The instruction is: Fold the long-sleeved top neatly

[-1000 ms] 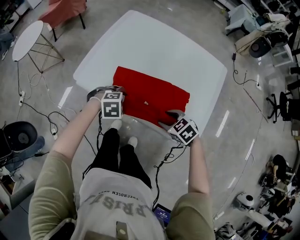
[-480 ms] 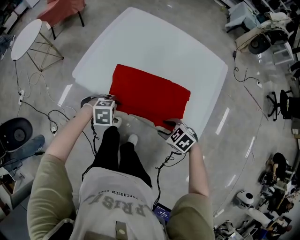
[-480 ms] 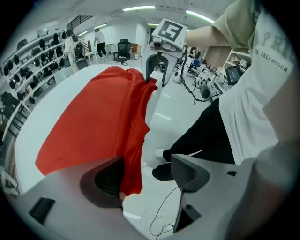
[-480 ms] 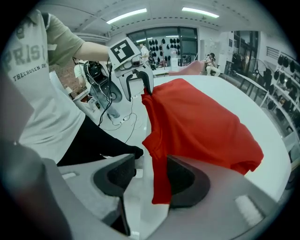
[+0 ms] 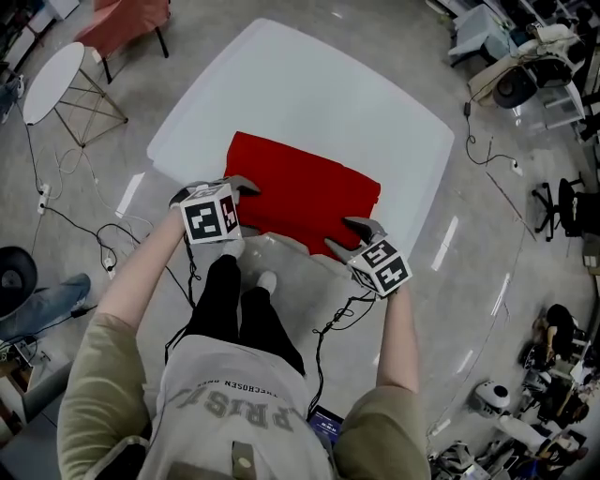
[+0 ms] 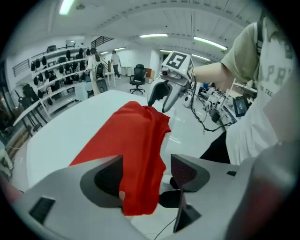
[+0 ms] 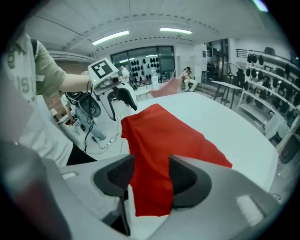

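The red long-sleeved top (image 5: 305,192) lies folded into a flat rectangle on the white table (image 5: 309,84), and its near edge hangs over the table's front rim. My left gripper (image 5: 240,185) hovers over the top's near left corner. Its jaws stand wide, with red cloth (image 6: 140,154) showing in the gap and clear space beside one pad. My right gripper (image 5: 349,236) is at the near right corner, also open, and the cloth (image 7: 157,140) shows behind its gap. Each gripper view also shows the other gripper: the right gripper (image 6: 161,96) and the left gripper (image 7: 119,101).
A small round white side table (image 5: 52,75) and a red chair (image 5: 131,23) stand at the far left. Cables (image 5: 70,178) trail over the floor. An office chair (image 5: 562,211) and cluttered desks are on the right. The person's legs (image 5: 239,309) are close to the table's front rim.
Both grippers first drew back toward the person and lower, then came forward and up over the top's near edge. The top lies flatter than a second ago.
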A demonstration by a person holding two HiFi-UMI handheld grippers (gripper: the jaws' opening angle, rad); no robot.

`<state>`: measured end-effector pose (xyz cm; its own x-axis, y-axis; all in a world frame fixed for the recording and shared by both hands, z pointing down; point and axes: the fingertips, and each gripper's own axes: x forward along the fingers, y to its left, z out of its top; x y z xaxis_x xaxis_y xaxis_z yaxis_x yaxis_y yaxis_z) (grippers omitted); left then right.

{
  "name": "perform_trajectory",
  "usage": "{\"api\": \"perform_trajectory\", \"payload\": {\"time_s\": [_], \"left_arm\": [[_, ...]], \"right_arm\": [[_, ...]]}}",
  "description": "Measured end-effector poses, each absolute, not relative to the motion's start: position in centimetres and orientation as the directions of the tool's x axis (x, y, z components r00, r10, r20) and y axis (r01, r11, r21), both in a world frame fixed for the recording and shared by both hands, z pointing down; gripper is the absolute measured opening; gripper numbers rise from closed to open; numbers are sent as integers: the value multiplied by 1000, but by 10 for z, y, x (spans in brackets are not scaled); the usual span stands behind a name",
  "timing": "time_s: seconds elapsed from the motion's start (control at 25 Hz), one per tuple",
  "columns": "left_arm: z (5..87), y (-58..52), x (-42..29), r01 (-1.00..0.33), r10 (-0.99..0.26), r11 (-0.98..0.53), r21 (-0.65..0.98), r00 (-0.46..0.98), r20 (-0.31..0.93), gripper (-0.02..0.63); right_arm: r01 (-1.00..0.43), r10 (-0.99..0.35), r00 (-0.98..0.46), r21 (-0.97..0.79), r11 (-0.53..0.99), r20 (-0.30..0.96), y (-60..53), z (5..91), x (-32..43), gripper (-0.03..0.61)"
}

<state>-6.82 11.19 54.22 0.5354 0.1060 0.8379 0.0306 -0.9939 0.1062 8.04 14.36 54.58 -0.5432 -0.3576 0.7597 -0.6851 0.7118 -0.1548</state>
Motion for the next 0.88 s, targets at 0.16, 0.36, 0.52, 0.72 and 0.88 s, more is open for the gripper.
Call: {"api": "perform_trajectory", "payload": {"time_s": [0.16,0.36,0.52,0.72,0.88], "left_arm": [[573,87,-63,-11,45,-998,56,453,890,326],[605,101,-86,-17,76,-996,89,372,925,336],[620,110,-90,-75,82,-990,123,414,907,350],[607,102,-88,-113,41,-988,108,476,878,351],[558,76,-82,-291,-131,-954,77,632,764,351]], "right_arm": [[-738,-333,-350,-40,673,876,130,585,112,215],[-774,-260,-292,-68,629,920,156,615,145,215],[-811,-298,-317,-95,577,900,160,623,148,216],[-835,-354,-346,-113,539,869,157,611,146,216],[-891,-617,-373,-82,446,694,138,558,138,216]]}}
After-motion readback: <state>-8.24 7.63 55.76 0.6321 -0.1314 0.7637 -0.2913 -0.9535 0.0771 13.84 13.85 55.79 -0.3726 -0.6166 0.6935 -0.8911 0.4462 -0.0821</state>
